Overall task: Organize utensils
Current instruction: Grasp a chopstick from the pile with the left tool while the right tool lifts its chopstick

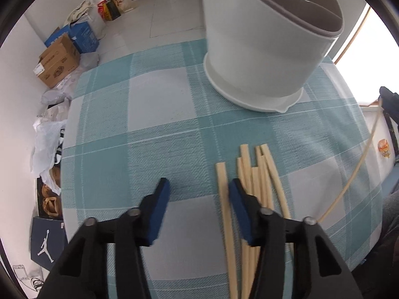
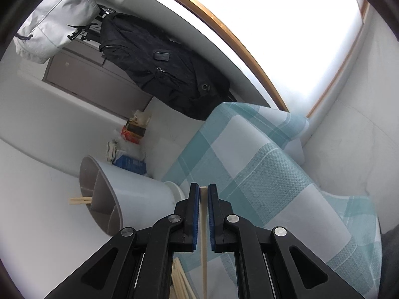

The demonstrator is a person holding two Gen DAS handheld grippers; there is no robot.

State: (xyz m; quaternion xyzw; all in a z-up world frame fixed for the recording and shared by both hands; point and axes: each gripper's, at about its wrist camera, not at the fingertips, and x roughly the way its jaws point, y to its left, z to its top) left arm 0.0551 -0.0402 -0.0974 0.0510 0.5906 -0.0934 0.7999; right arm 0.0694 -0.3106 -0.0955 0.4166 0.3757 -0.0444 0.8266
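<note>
Left claw wide apart above the table; right claw pinched nearly closed, rolled sideways.

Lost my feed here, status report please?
Left gripper open over the cloth. Right gripper shut on one chopstick. Loose chopsticks by holder. Nothing blocking.

left tongs: black arms | blue pads | right tongs: silver rivets
</note>
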